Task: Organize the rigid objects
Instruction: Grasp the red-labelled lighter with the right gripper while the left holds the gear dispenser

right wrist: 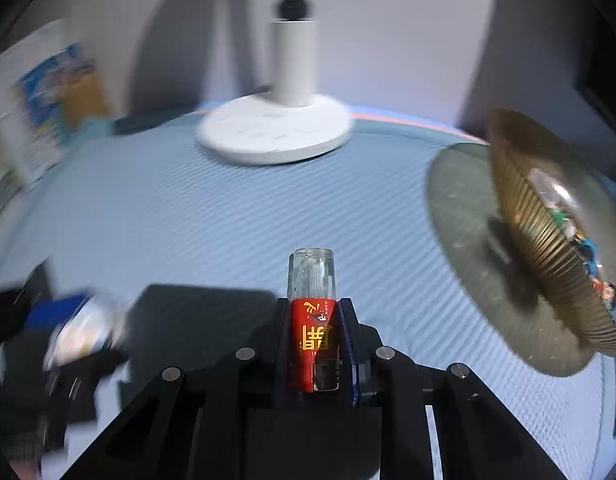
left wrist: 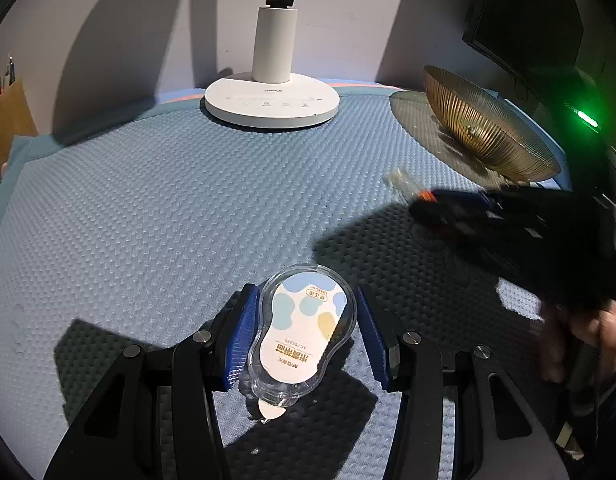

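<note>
A clear correction-tape dispenser [left wrist: 304, 330] with a pastel label lies on the blue mat between the blue pads of my left gripper [left wrist: 306, 312]. The left pad touches it and a gap shows on the right, so the jaws stand open around it. My right gripper [right wrist: 314, 306] is shut on a red lighter [right wrist: 314, 340] with a clear top, held above the mat. The right gripper also shows blurred in the left wrist view [left wrist: 428, 200]. A gold ribbed bowl [right wrist: 548, 240] stands at the right, holding several small items.
A white desk lamp base [left wrist: 272, 104] stands at the back middle of the blue textured mat [left wrist: 148, 208]. The bowl [left wrist: 488, 128] rests on a round grey coaster [right wrist: 468, 240]. Boxes and pens sit at the far left. A dark monitor is at the back right.
</note>
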